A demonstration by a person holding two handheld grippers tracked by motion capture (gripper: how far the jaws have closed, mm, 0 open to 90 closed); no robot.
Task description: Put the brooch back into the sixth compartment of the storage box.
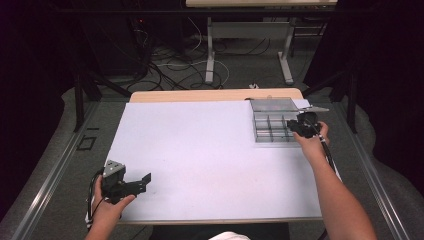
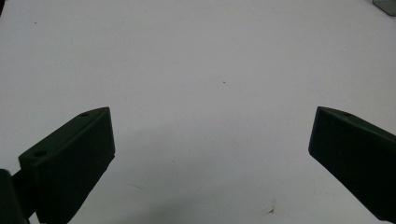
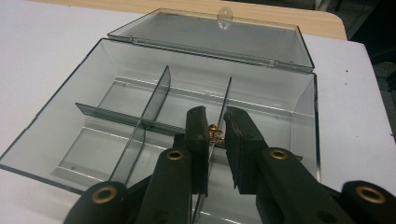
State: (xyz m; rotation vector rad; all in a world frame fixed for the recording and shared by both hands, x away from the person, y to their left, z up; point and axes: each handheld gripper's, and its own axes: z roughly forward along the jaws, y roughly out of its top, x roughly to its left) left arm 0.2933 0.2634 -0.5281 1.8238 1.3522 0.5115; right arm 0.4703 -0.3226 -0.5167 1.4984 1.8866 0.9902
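Right gripper [image 3: 215, 126], jaws pinching a small copper-coloured metal fastener [image 3: 215, 133] above the clear smoky plastic compartmented box [image 3: 299, 112]: lower between dividers before releasing; left gripper [image 2: 210, 135] jaws spread, idle.

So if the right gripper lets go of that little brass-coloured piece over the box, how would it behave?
Probably very light: the small brass-coloured piece is tiny between the right gripper jaws. Its rounded top suggests it could bounce or roll inside the clear compartment box. The dividers should likely contain it.
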